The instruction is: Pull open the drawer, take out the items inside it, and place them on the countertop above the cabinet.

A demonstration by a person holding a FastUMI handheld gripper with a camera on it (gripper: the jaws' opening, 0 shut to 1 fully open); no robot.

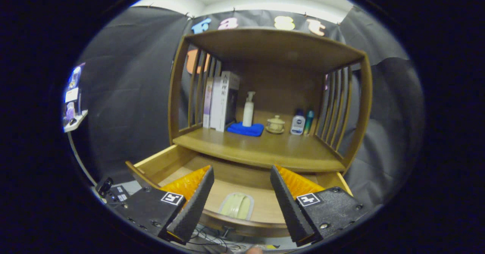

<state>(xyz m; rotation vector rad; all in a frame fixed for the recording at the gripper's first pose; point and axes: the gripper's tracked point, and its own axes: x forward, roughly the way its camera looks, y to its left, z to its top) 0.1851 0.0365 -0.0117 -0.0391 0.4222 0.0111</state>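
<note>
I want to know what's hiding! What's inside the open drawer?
In the drawer lies one pale green packet, flat on the bottom, between the fingers of the open gripper. The fingers and the countertop above cover the sides and back, so more could hide there.

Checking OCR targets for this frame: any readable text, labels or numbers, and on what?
None readable.
Books: spine print, too blurred.
White bottle with dark cap: dark label patch, too small.
Pump bottle: no print seen.
Gripper, open over the packet in the drawer: square markers, no words.
</note>
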